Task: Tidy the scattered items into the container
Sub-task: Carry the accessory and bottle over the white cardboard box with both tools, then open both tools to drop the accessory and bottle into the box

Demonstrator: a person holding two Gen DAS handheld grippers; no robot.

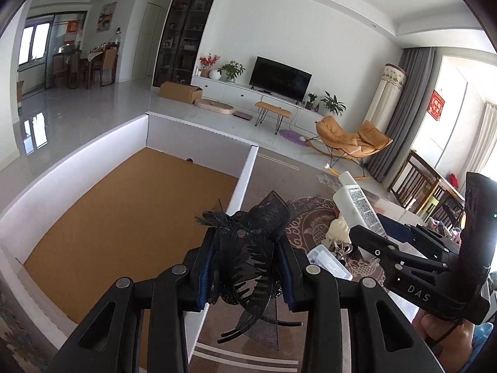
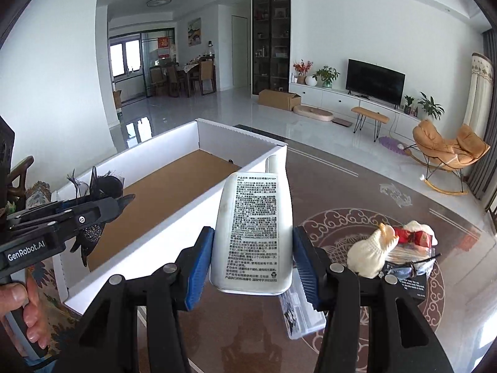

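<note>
Hair clip handling: we judge the clip light and springy, its mesh bow soft and its thin teeth easy to snag or bend; best taken across the stiffer body, not the mesh

Left gripper: our left gripper is closed most of the way, blue pads pressing the clip from both sides, bow sticking out ahead and teeth hanging below

Clip place: held in the air just over the box's near wall, about at its edge, not yet inside as far as we can tell

Clip look: black, a claw with long curved teeth, a gauzy bow and wisps of feather on top, some glittery beading seen from the right wrist

Tube handling: we take the tube to be light, with smooth plastic that may slip and soft walls that give under a squeeze; the flat crimped end is the firmer place to hold

Right gripper: our right gripper is narrowed onto the tube near its crimped end, cap pointing away

Tube place: held up above the table, just beside the box's right wall, outside it

Tube look: white, flattened, back covered in small black print, white cap

Box: the box has white walls and a brown floor, nothing in the part we see

Left on the table: a white figurine, a clear case and a red-topped bundle, close together
</note>
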